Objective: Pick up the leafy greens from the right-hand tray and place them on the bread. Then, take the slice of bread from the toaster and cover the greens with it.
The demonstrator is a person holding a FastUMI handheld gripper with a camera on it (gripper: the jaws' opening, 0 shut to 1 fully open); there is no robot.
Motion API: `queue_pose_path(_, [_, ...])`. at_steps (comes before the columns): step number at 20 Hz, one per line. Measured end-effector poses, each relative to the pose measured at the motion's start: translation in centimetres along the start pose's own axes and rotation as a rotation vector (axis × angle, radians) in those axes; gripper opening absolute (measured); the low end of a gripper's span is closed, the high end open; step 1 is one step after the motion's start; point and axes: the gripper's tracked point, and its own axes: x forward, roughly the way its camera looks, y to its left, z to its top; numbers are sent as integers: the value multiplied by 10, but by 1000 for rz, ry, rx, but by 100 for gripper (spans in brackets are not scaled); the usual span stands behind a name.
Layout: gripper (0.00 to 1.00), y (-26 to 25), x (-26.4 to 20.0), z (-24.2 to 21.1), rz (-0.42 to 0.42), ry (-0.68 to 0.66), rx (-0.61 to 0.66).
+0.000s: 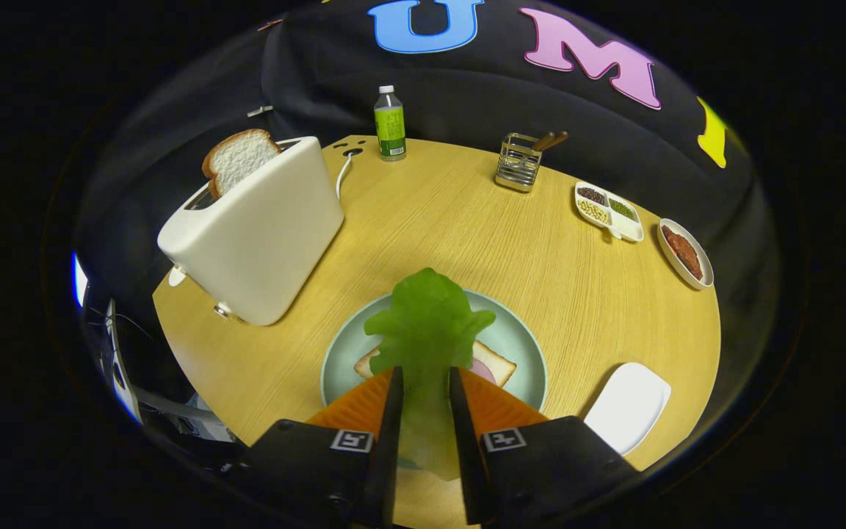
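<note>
On the round wooden desk point(467, 235), one white toaster point(258, 231) stands at left, a single slice of bread point(238, 158) upright in its slot. At centre, the gripper point(424, 386) has its jaws pinching one piece of leafy greens point(429, 323), its long axis running straight ahead from the fingers, over one pale plate point(518, 345) bearing one bread slice point(496, 364). At right lies one white tray point(628, 404), with one bottle point(390, 123) and two small dishes beyond.
</note>
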Motion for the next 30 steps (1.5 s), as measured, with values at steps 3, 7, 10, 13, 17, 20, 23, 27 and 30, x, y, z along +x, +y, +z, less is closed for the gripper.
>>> queue_pose_path(3, [58, 5, 3, 0, 10, 7, 14])
queue_pose_path(7, [98, -1, 1, 6, 5, -3, 37])
queue_pose_path(10, [99, -1, -8, 14, 11, -29, 39])
queue_pose_path(13, [99, 5, -21, 30, 24, -65, 42])
queue_pose_path(17, [99, 26, -44, 71, 55, -166, -18])
queue_pose_path(20, [99, 52, -61, 102, 89, -239, -75])
queue_pose_path(23, [99, 83, -74, 132, 137, -298, -99])
queue_pose_path(27, [99, 123, -80, 164, 187, -343, -131])
queue_pose_path(30, [99, 151, -73, 179, 213, -346, -149])
